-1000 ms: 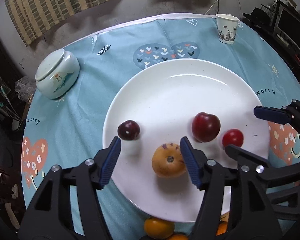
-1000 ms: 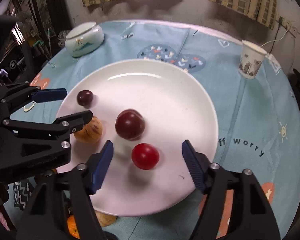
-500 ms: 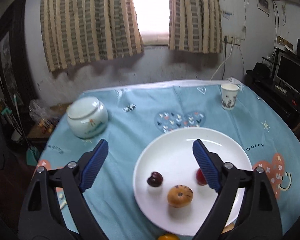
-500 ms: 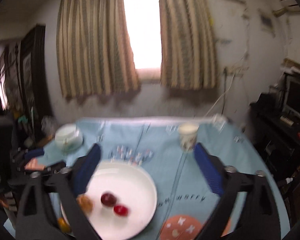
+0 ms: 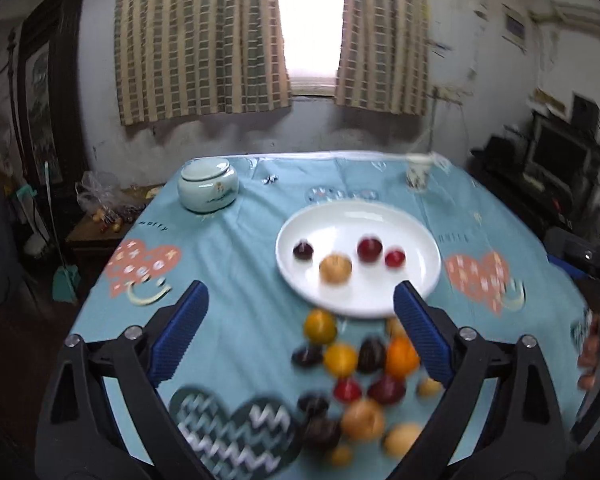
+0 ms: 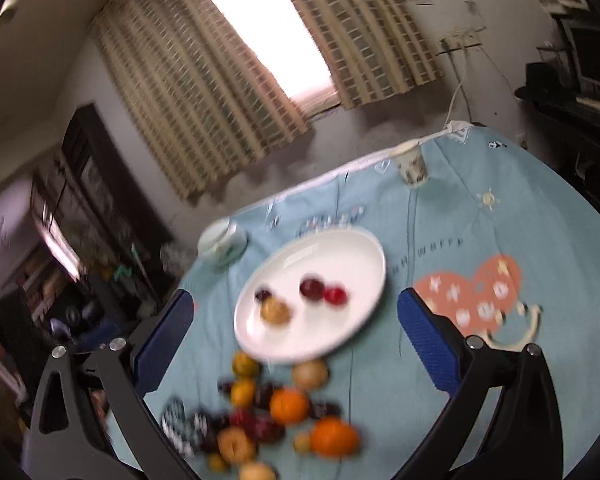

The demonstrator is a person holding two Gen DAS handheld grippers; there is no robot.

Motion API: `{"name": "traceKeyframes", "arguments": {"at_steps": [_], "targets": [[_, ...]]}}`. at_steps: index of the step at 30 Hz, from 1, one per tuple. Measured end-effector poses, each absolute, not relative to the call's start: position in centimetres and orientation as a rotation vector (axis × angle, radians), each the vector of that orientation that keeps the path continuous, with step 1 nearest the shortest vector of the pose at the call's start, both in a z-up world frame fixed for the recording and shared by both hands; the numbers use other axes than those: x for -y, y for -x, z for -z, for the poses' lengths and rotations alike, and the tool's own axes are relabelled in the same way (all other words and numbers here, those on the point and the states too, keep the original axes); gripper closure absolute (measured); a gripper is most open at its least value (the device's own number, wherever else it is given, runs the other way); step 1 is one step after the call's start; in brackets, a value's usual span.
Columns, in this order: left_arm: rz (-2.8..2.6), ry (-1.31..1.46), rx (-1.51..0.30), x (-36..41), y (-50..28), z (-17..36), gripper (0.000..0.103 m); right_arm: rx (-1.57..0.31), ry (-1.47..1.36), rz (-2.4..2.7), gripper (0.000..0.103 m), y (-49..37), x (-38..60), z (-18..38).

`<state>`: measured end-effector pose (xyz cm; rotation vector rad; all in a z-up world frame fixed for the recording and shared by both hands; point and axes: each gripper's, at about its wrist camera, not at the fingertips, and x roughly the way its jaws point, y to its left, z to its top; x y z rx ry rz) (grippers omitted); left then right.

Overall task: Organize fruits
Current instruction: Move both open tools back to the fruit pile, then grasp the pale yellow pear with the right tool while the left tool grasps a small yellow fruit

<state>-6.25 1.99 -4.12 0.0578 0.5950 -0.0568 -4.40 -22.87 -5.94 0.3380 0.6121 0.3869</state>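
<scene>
Four fruits lie on the plate (image 5: 424,276): a dark plum (image 5: 303,251), a speckled orange fruit (image 5: 335,268), a red plum (image 5: 369,249) and a small red fruit (image 5: 394,258). They sit in a loose row, apart from one another. That part of the sorting looks done.

Most of the work is left. A pile (image 5: 356,384) of loose fruit lies on the cloth (image 5: 236,264) just short of the plate's near rim: oranges, yellow ones, dark plums and red ones, more than a dozen by my count, though blur makes an exact count unsafe. I judge the task to be early, with roughly a quarter or less moved.

The left tongs (image 5: 300,328) stand wide apart and hold nothing. The pile lies between and below the two pads, mostly toward the right pad (image 5: 420,332), close in. The plate lies beyond the tips, ahead and a little right.

The right tongs (image 6: 296,340) are also spread wide and empty, and the view is tilted and smeared. Here the plate (image 6: 352,340) sits between the pads, just ahead, and the pile (image 6: 276,420) lies nearer, low between the two arms, slightly toward the left pad (image 6: 164,340).

A lidded jar (image 5: 208,186) and a paper cup (image 5: 418,172) stand far ahead, well clear of both.
</scene>
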Motion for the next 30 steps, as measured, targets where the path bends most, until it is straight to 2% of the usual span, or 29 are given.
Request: {"name": "traceKeyframes", "arguments": {"at_steps": [3, 7, 13, 18, 26, 27, 29, 30], "targets": [[0.093, -0.16, -0.614, -2.4, 10.8, 5.4, 0.006, -0.667, -0.212, -0.471, 0.001, 8.8, 21.3, 7.2], [0.139, -0.148, -0.68, -4.1, 12.8, 7.4, 0.006, -0.729, -0.031, -0.543, 0.001, 12.2, 18.6, 9.6], [0.181, -0.132, -0.813, -5.6, 11.4, 12.1, 0.006, -0.784, 0.335, -0.558, 0.025, 13.0, 13.1, 14.9], [0.26, -0.214, -0.836, -3.8, 12.0, 14.9, 0.006, -0.849, 0.365, -0.591, 0.026, 10.6, 11.8, 17.6], [0.306, -0.158, -0.881, -2.5, 10.9, 16.8, 0.006, -0.899, 0.307, -0.674, 0.027, 8.0, 10.8, 18.4], [0.305, -0.155, -0.887, -2.4, 10.7, 17.0, 0.006, -0.908, 0.313, -0.686, 0.03, 7.9, 10.6, 18.6], [0.302, -0.151, -0.894, -2.4, 10.3, 17.2, 0.006, -0.917, 0.331, -0.706, 0.045, 8.0, 10.2, 18.7], [0.298, -0.151, -0.896, -2.3, 10.2, 17.3, 0.006, -0.92, 0.34, -0.712, 0.048, 8.1, 10.0, 18.7]]}}
